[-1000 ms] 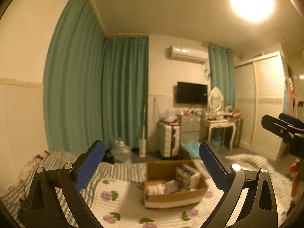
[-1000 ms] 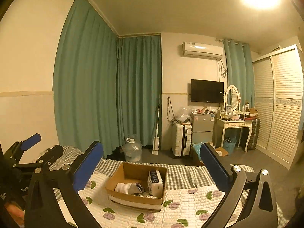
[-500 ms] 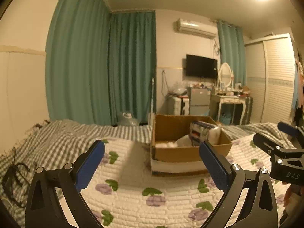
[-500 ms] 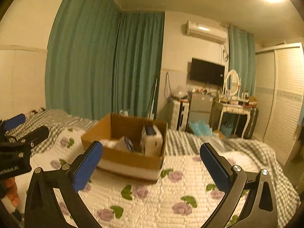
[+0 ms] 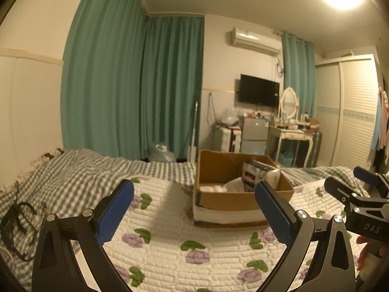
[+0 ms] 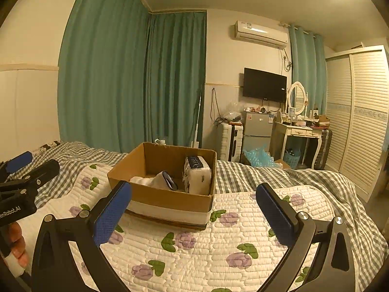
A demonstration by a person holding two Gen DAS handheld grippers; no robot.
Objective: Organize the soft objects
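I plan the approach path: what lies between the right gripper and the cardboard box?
In the right wrist view, only flowered quilt lies between the open right gripper and the cardboard box; nothing else shows there.

Cardboard box (image 6: 160, 194) sits on quilt (image 6: 218, 250), quilt on bed (image 6: 316, 177). In box: tissue pack (image 6: 198, 177) upright at right side, white soft items (image 6: 145, 181) at left, a pouch-like item (image 6: 169, 183) between them. Left gripper (image 5: 194, 209) and right gripper (image 6: 193, 210) both before the box, above quilt, jaws wide apart; left one is left of the right. Behind bed: water jug (image 5: 161, 153) on floor by curtains (image 6: 175, 77), then suitcase (image 6: 229, 141), mini fridge (image 6: 257, 129), dressing desk (image 6: 301, 133) with mirror (image 6: 297, 98) on it, wardrobe (image 6: 359, 112) far right. TV (image 6: 265, 85) on wall above fridge, air conditioner (image 6: 260, 34) above TV. Cables (image 5: 17, 221) on bed at far left.
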